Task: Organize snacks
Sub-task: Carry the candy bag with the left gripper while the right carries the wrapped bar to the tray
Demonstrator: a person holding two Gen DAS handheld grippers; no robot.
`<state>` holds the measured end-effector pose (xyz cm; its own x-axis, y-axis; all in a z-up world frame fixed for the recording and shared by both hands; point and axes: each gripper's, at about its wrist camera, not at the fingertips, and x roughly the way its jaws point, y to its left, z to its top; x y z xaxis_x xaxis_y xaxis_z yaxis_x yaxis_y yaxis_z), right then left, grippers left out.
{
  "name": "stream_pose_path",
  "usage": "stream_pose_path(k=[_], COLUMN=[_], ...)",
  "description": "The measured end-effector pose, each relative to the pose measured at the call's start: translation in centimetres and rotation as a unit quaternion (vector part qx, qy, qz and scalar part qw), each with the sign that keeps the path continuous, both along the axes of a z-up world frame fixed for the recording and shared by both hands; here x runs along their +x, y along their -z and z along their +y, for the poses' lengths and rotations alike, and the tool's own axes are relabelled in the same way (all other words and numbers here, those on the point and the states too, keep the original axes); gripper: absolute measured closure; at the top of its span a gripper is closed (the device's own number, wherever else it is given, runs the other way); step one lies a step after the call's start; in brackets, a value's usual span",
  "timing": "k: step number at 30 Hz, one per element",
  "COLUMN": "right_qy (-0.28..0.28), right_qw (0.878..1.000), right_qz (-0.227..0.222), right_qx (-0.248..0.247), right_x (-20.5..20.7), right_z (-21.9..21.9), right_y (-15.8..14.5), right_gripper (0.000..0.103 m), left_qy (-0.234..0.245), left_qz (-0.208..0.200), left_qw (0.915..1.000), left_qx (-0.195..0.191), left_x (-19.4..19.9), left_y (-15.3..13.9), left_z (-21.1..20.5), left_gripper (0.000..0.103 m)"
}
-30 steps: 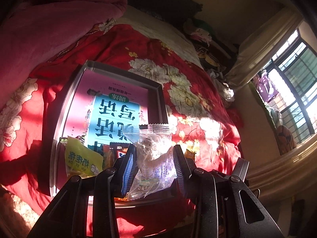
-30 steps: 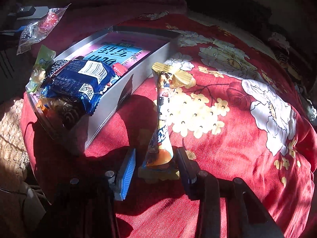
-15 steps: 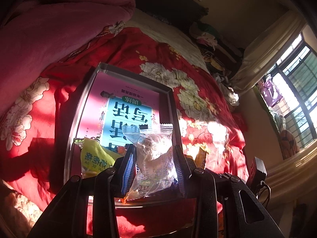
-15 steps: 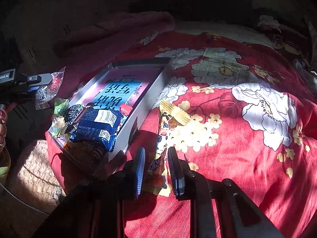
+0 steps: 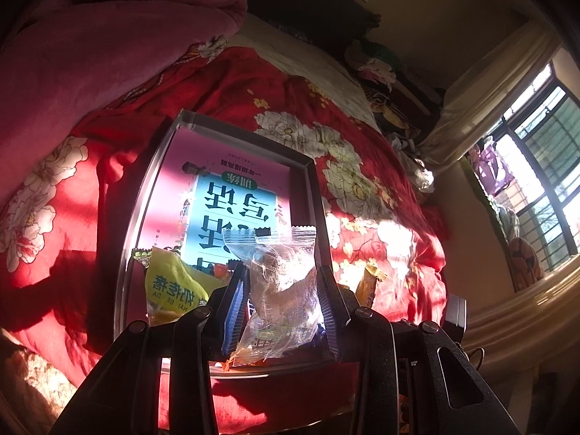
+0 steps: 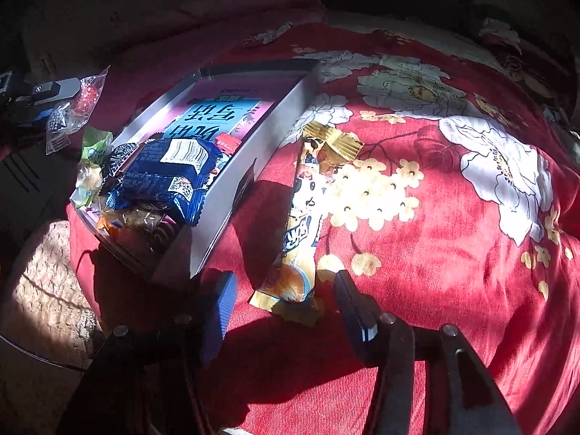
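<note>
Low sun is slanting across a bed spread with a red floral quilt [image 6: 453, 217], soft and rumpled, with a pink blanket [image 5: 108, 43] bunched behind and a barred window [image 5: 536, 181] off to one side. A shallow grey box [image 6: 232, 195] is sitting on the quilt, a printed booklet lining its bottom and a glossy blue packet [image 6: 163, 177] piled with other wrappers at its near end.

The left tongs [image 5: 282, 301] are standing narrow, pinching a clear crinkled snack bag [image 5: 279, 290] above the box's near end, beside a yellow-green packet [image 5: 170, 286]. The right tongs [image 6: 286, 308] are opening around a long orange stick-shaped snack [image 6: 304, 224] with a gold crimped end, which is lying on the quilt just beside the box wall; its near end is sitting between the pads without either one pressing on it.

The stick's film looks slick and thin, so a fresh grip near the crimped tail could be slipping off or only catching the seam. The yielding quilt may be bunching into the closing pads. The clear bag is light and stiff, and, dropped onto the heaped near end, it could be sliding over the low rim.
</note>
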<state>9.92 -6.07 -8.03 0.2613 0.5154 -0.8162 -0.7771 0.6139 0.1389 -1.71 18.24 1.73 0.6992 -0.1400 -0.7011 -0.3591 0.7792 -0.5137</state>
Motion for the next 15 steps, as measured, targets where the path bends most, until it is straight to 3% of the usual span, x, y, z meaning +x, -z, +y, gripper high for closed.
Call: stream_pose_path(k=[3,7,15], right_qy=[0.002,0.008,0.009], right_qw=[0.999,0.999,0.994], right_qz=[-0.021,-0.035,-0.027], right_qx=[-0.025,-0.011,0.105], right_x=[0.0,0.1,0.0], right_z=[0.6,0.3,-1.4], right_y=[0.4,-0.3,-4.9], right_gripper=[0.068,0.070,0.070], left_qy=[0.001,0.000,-0.004], left_qz=[0.001,0.001,-0.003], left_qw=[1.0000,1.0000,1.0000], left_qx=[0.000,-0.001,0.001], left_x=[0.0,-0.1,-0.1], left_y=[0.1,0.1,0.2], left_z=[0.0,0.0,0.2], left_gripper=[0.064,0.064,0.064])
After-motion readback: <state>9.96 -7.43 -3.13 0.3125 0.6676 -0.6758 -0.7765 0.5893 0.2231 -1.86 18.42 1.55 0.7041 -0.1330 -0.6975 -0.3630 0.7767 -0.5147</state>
